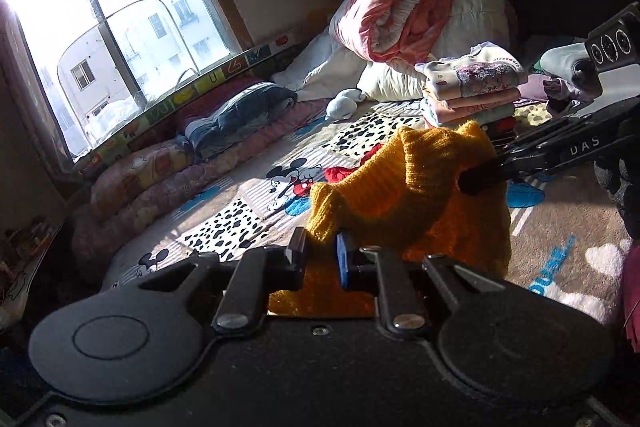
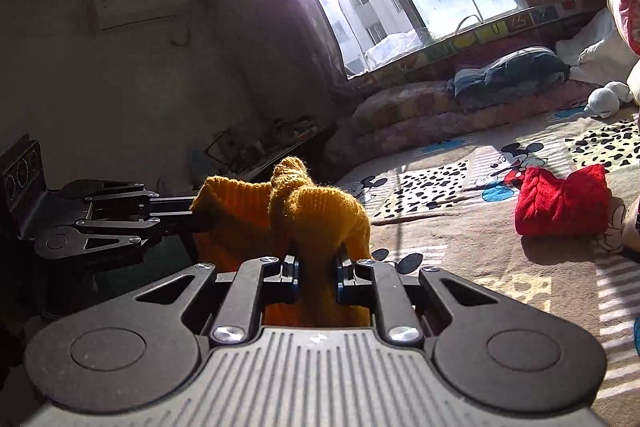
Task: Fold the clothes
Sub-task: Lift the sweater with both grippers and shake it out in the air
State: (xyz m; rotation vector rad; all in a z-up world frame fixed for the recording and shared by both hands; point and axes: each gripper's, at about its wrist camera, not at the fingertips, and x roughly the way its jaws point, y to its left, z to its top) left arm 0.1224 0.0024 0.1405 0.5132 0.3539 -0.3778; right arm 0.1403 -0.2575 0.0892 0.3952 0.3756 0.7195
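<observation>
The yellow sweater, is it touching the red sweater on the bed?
Apart. In the right wrist view the yellow sweater is held up by both grippers, and bare blanket shows between it and the red sweater.

One yellow sweater (image 1: 420,195), one red knit (image 2: 560,203), perhaps five folded garments (image 1: 472,95) stacked.

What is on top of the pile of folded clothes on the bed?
A cream top with a pink picture lies on top of the stack of folded clothes. Beneath it show pink and pale folded edges; their fronts are covered.
</observation>
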